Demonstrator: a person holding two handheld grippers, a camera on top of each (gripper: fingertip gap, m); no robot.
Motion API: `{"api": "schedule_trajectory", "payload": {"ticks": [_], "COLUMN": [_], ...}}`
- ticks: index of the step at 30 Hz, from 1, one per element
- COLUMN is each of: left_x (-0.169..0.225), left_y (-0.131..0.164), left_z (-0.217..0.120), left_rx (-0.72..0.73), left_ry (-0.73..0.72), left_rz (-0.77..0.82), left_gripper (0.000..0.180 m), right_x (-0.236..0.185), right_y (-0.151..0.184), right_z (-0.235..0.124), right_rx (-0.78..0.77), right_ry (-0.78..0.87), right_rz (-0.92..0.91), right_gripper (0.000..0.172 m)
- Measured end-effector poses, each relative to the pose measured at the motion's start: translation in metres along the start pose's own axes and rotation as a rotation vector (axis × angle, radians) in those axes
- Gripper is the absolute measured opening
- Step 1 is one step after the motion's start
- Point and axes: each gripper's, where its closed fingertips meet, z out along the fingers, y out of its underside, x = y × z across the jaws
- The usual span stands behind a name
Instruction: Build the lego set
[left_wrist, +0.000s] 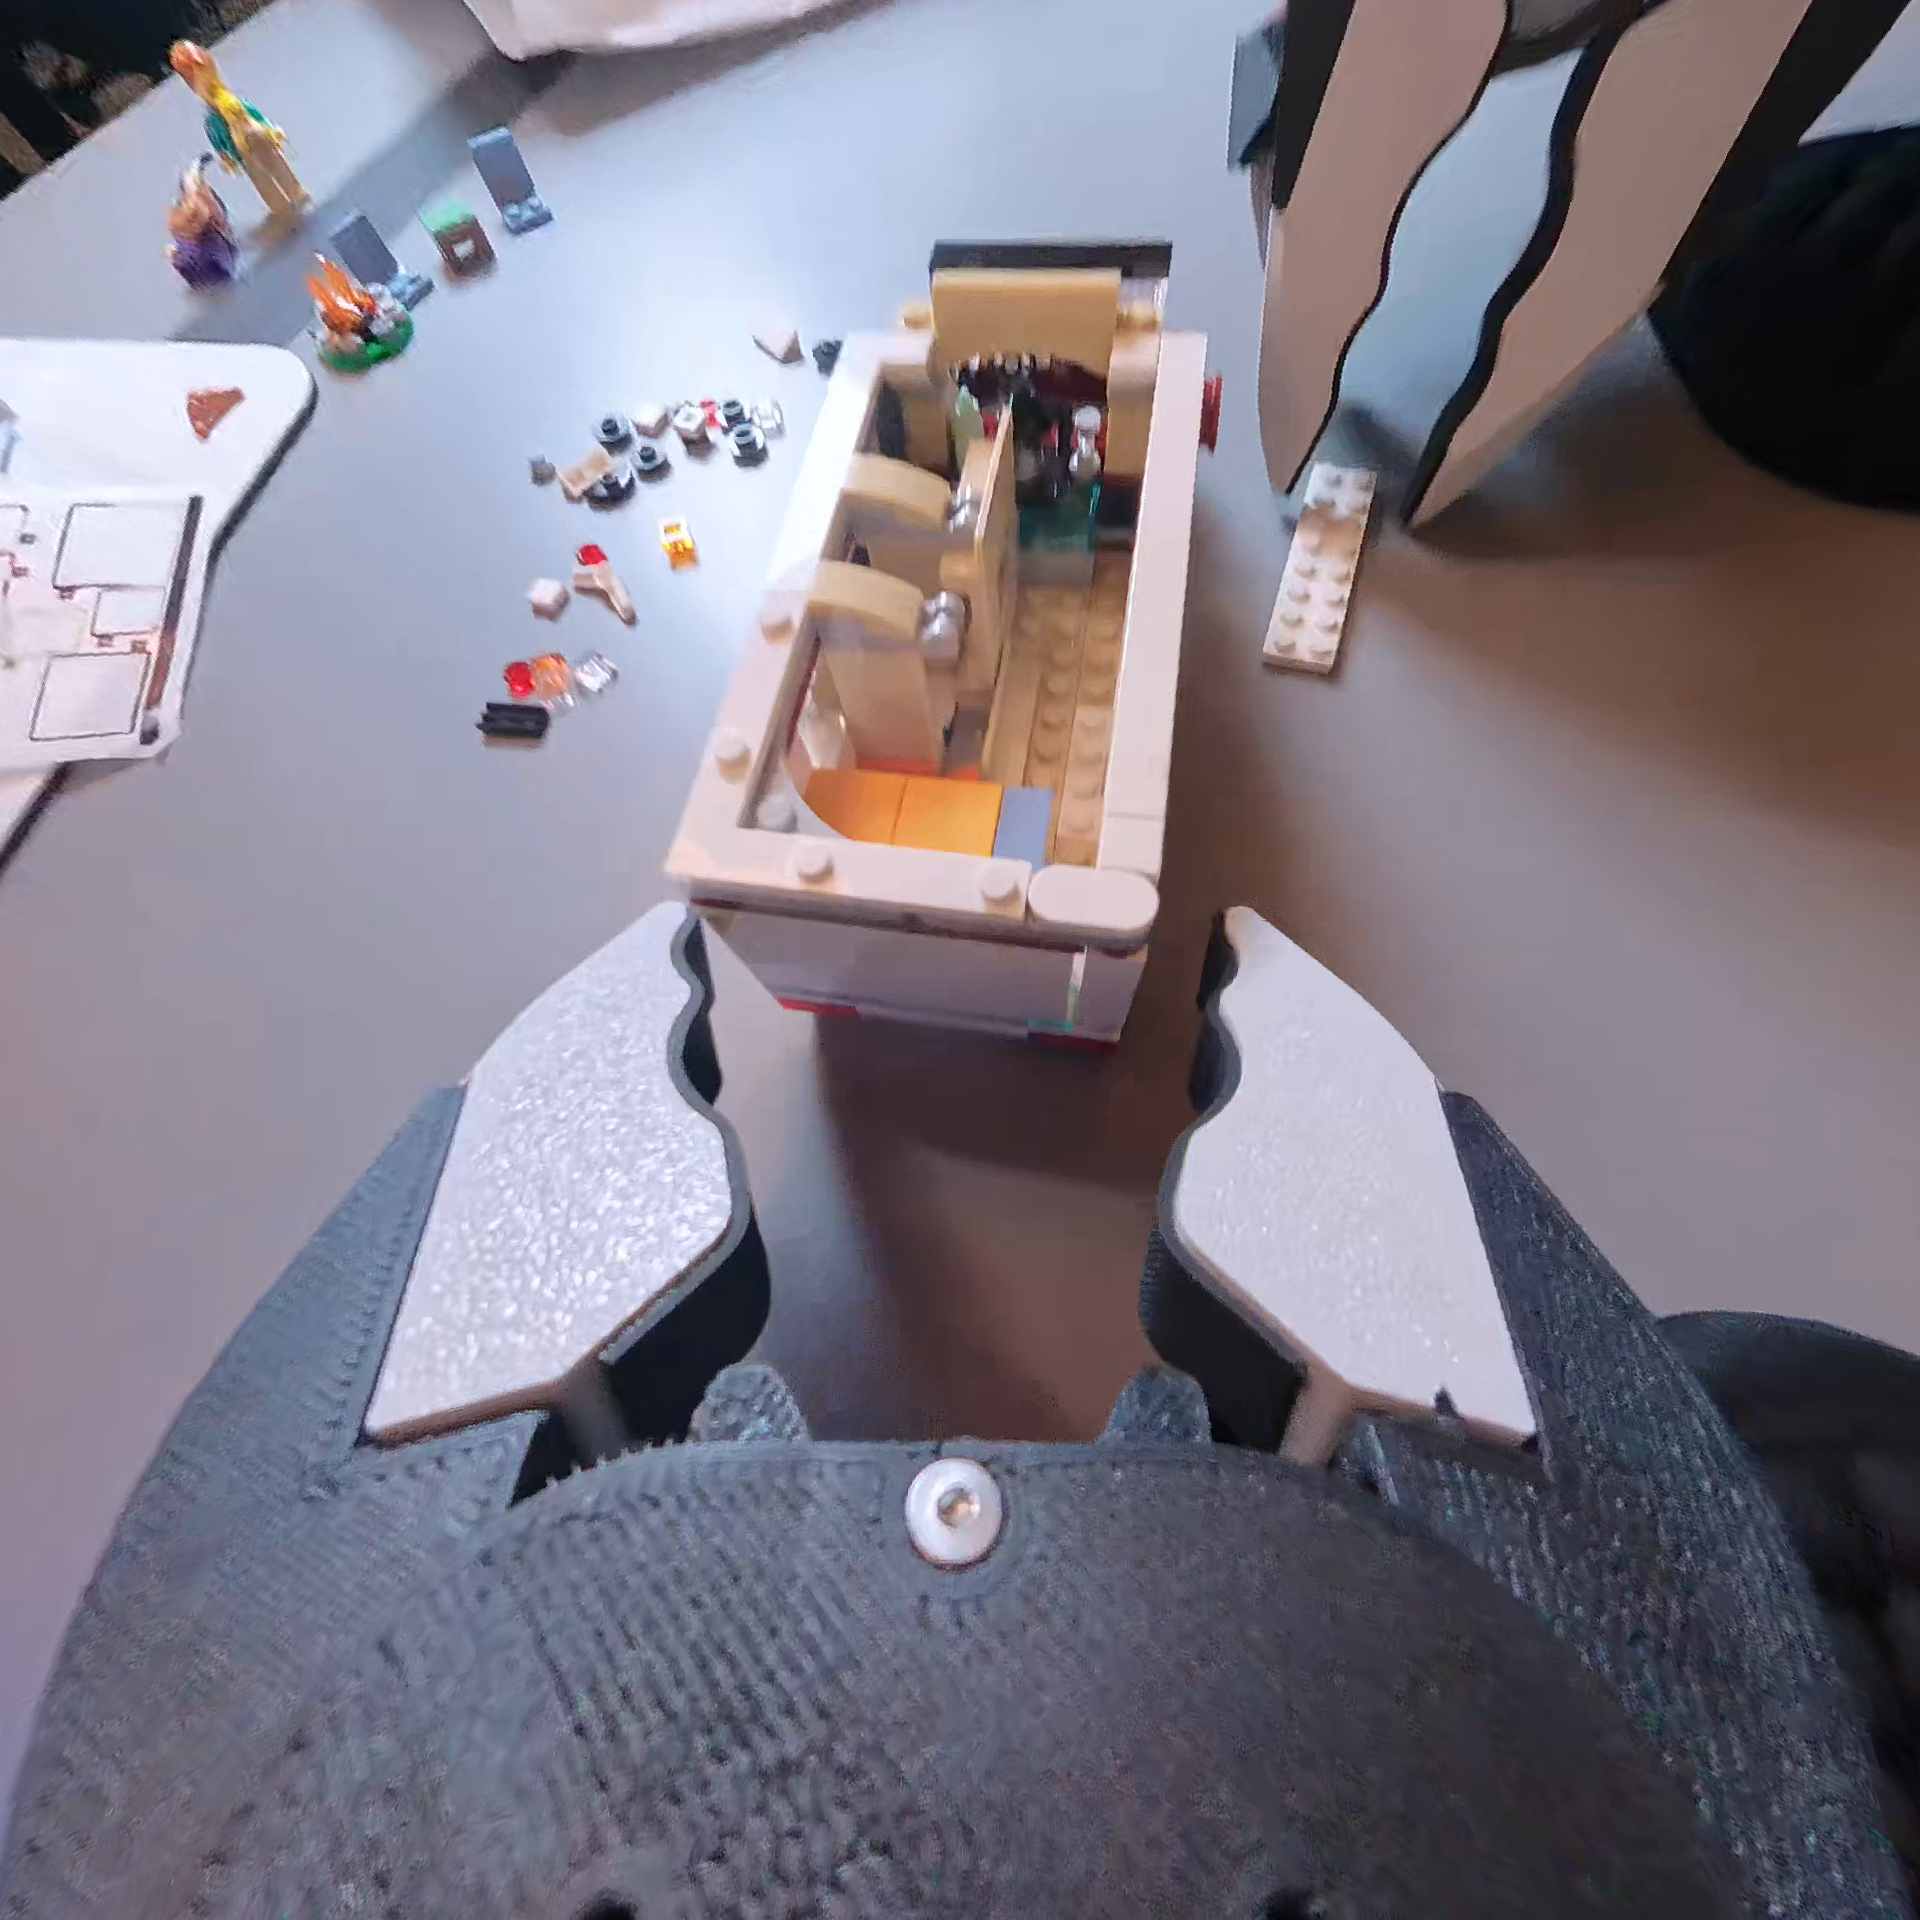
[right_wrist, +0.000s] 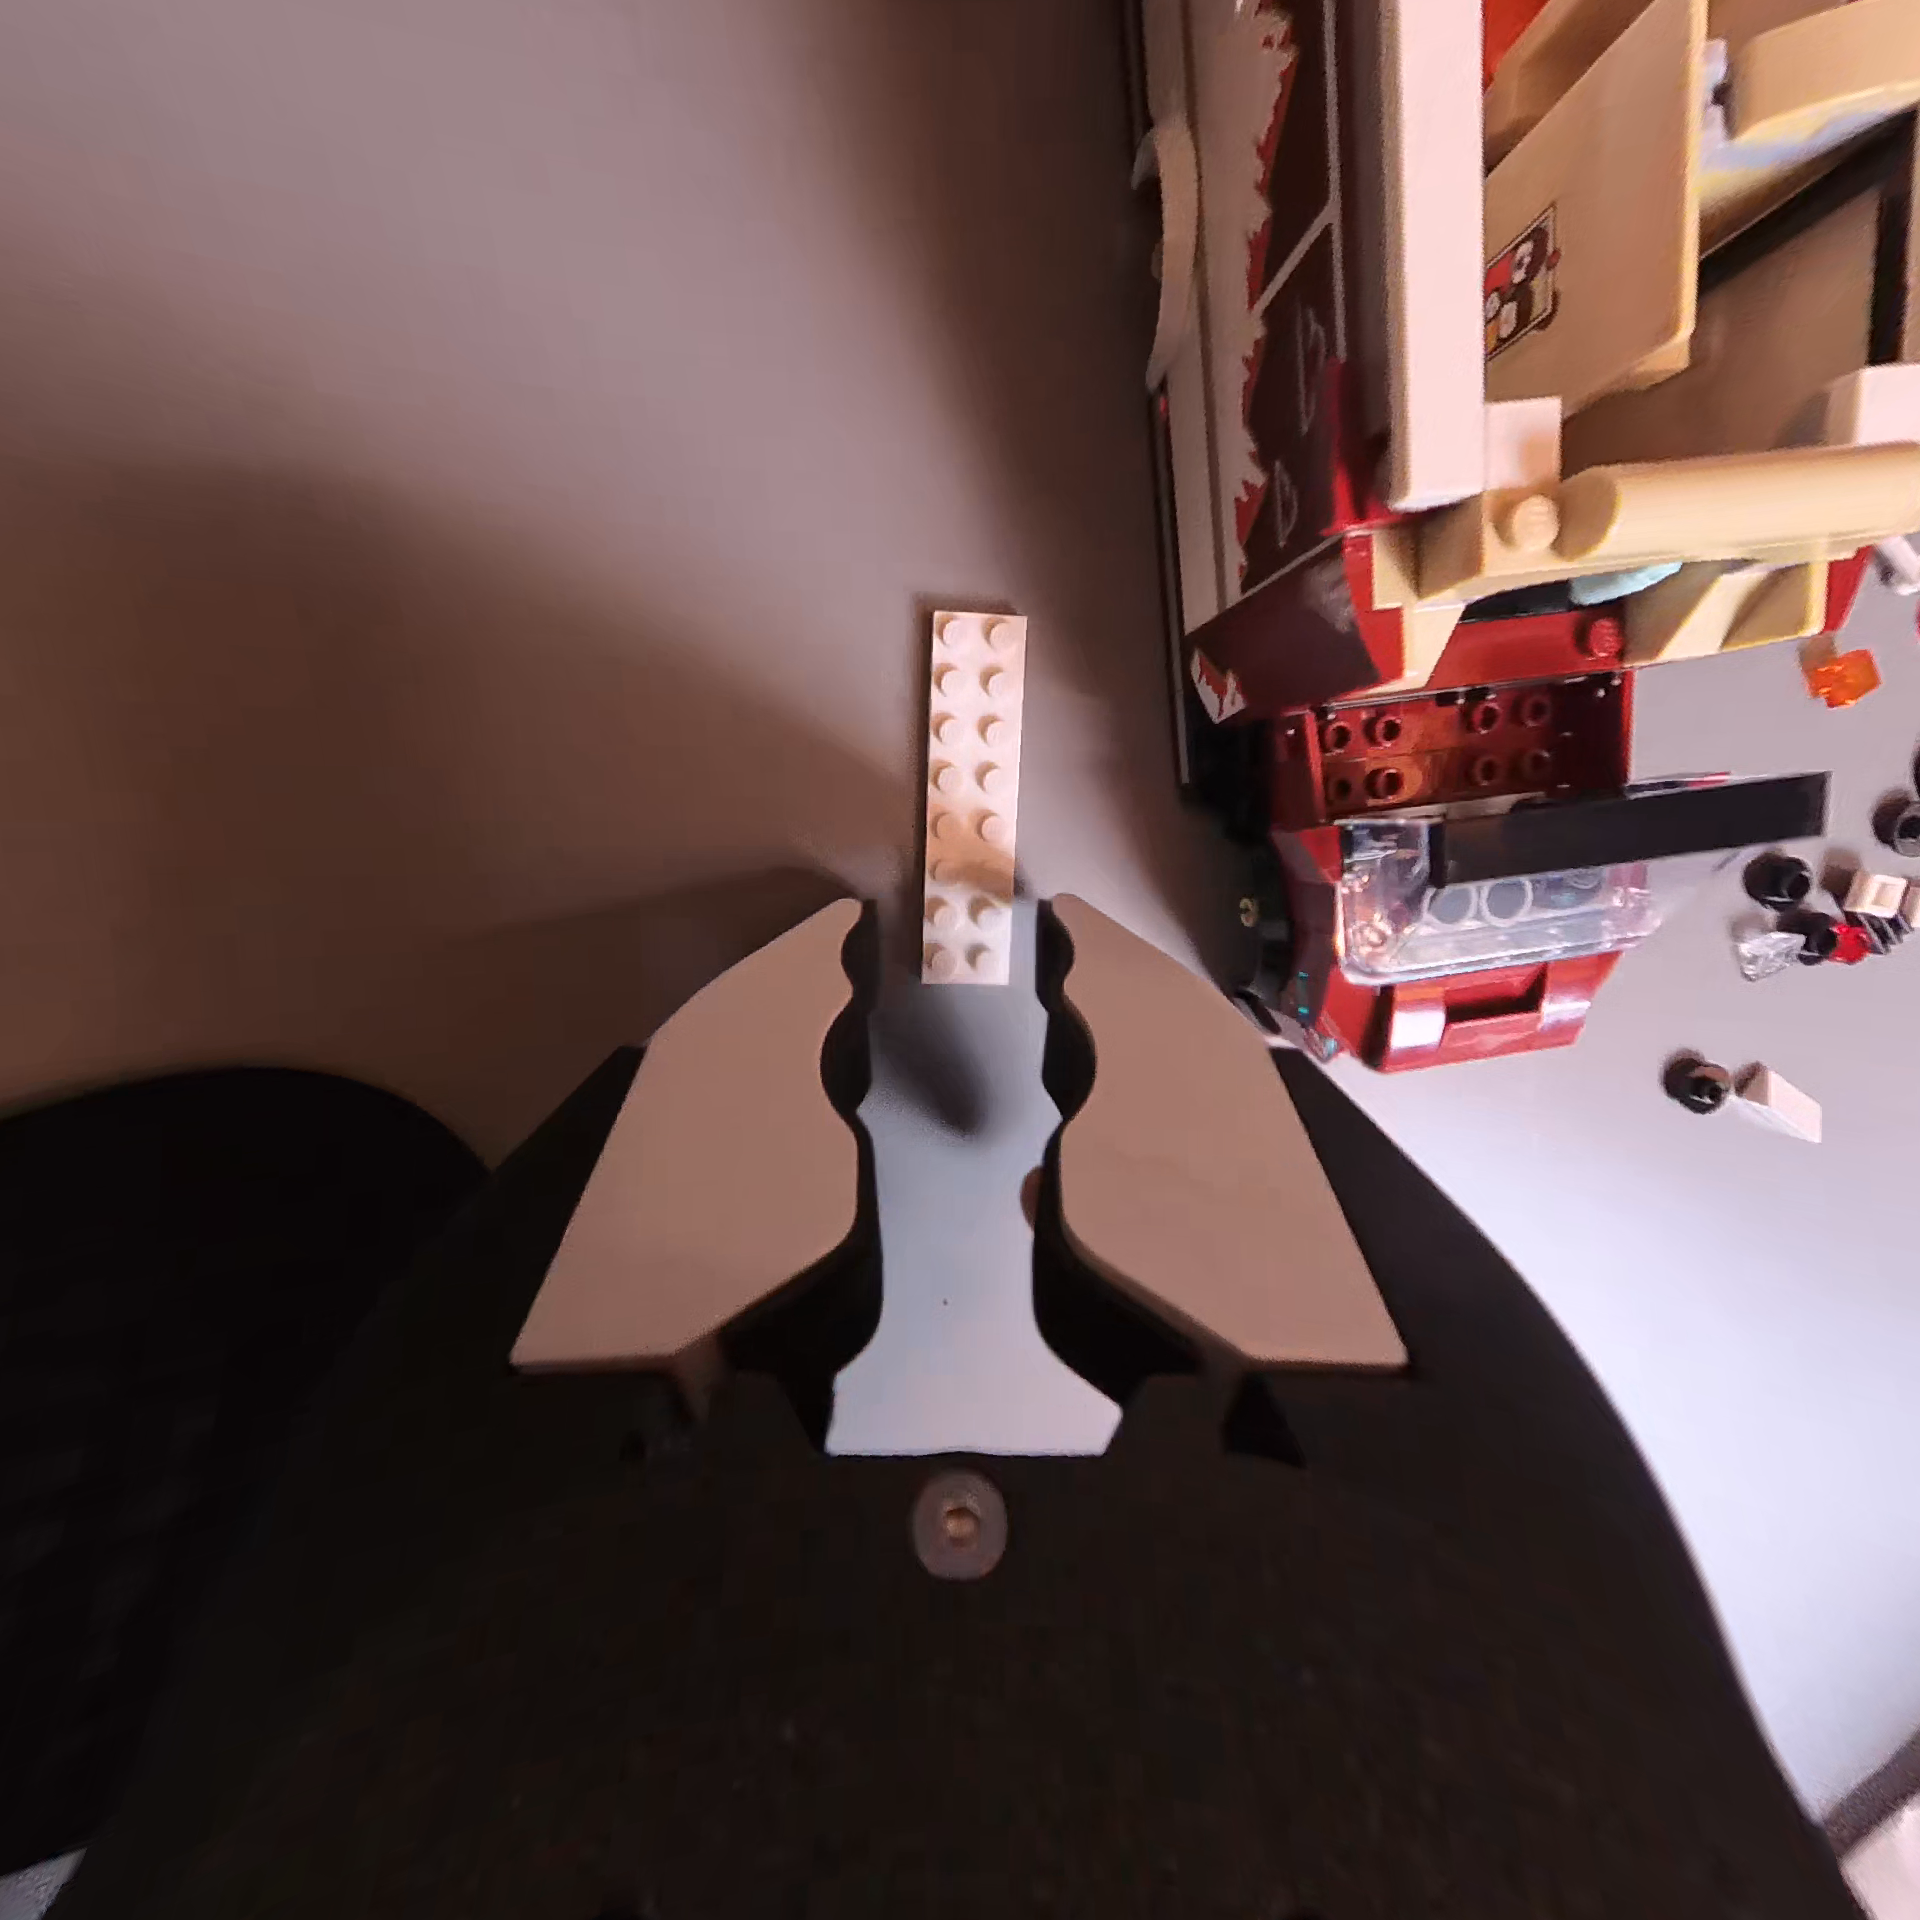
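Plate (right_wrist: 971, 800) points lengthwise from gripper (right_wrist: 956, 935).

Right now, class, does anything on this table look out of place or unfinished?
The brick-built vehicle has no roof, so its interior shows. Small loose pieces are scattered beside it, and a white studded plate lies apart.

A white-walled brick model (left_wrist: 940, 665) with tan and orange inside, a cream studded plate (right_wrist: 971, 795), grey table (left_wrist: 416, 935).
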Motion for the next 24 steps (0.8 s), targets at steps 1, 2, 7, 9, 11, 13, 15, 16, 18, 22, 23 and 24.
{"api": "schedule_trajectory", "payload": {"ticks": [1, 2, 7, 9, 11, 13, 15, 16, 18, 22, 23, 24], "left_x": [-0.002, -0.004, -0.004, -0.003, -0.002, -0.003, -0.003, -0.003, -0.003, -0.003, -0.002, -0.002], "left_y": [0.004, 0.008, 0.009, 0.009, 0.009, 0.009, 0.009, 0.009, 0.009, 0.009, 0.009, 0.009], "left_z": [0.002, 0.003, 0.004, 0.004, 0.004, 0.004, 0.004, 0.004, 0.004, 0.004, 0.004, 0.004], "left_rx": [-0.012, -0.027, -0.008, -0.004, 0.005, 0.010, 0.011, 0.011, 0.011, 0.011, 0.011, 0.011], "left_ry": [-0.008, -0.021, -0.010, -0.001, 0.006, 0.009, 0.007, 0.007, 0.007, 0.006, 0.006, 0.006], "left_rz": [0.011, 0.024, 0.044, 0.043, 0.043, 0.043, 0.045, 0.046, 0.045, 0.046, 0.046, 0.047], "left_gripper": [0.087, 0.081, 0.077, 0.077, 0.077, 0.076, 0.076, 0.076, 0.076, 0.077, 0.077, 0.077], "right_x": [0.000, 0.002, 0.094, 0.147, 0.173, 0.191, 0.194, 0.192, 0.186, 0.184, 0.184, 0.184], "right_y": [0.000, -0.005, -0.022, -0.005, 0.010, 0.027, 0.031, 0.030, 0.027, 0.022, 0.021, 0.020], "right_z": [-0.004, -0.012, -0.061, -0.058, -0.038, -0.017, -0.003, 0.002, 0.008, 0.011, 0.011, 0.011], "right_rx": [0.016, 0.066, 0.328, 0.297, 0.243, 0.151, 0.124, 0.126, 0.115, 0.112, 0.114, 0.114], "right_ry": [-0.011, -0.024, 0.183, 0.302, 0.271, 0.258, 0.191, 0.149, 0.098, 0.078, 0.070, 0.061], "right_rz": [0.004, 0.020, 0.183, 0.284, 0.316, 0.274, 0.252, 0.256, 0.236, 0.226, 0.233, 0.242], "right_gripper": [0.031, 0.031, 0.022, 0.018, 0.018, 0.016, 0.014, 0.012, 0.012, 0.013, 0.013, 0.013]}}
